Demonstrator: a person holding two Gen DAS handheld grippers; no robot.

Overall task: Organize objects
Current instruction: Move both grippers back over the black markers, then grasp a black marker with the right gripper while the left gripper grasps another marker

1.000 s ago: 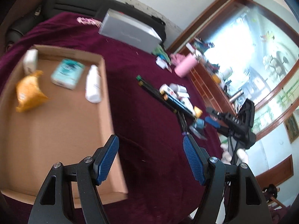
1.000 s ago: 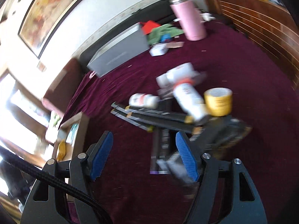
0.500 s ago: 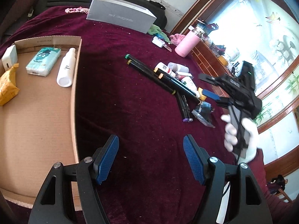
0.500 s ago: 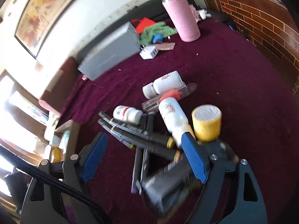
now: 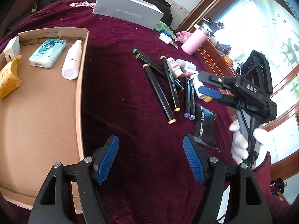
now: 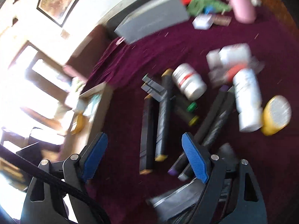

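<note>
A cardboard tray (image 5: 56, 112) on the left holds a yellow packet (image 5: 7, 76), a teal tissue pack (image 5: 47, 53), a white bottle (image 5: 72, 63) and a white box (image 5: 12, 49). Several black markers (image 5: 158, 85) lie loose on the maroon cloth with white pill bottles (image 5: 173, 67), a yellow-capped item (image 6: 276, 114) and a dark foil sachet (image 5: 204, 125). My left gripper (image 5: 150, 158) is open and empty above bare cloth. My right gripper (image 6: 143, 155) is open and empty, low over the markers (image 6: 160, 123); it also shows in the left wrist view (image 5: 207, 85).
A grey box (image 5: 129, 12) lies at the back of the cloth. A pink flask (image 5: 194, 41), a white adapter (image 5: 165, 38) and green cloth (image 5: 164, 28) sit at the back right. A wooden sill and window run along the right.
The right gripper has swung down and left over the markers, and its view is now blurred. The left gripper has pulled back slightly; the markers have shifted into a looser spread.
</note>
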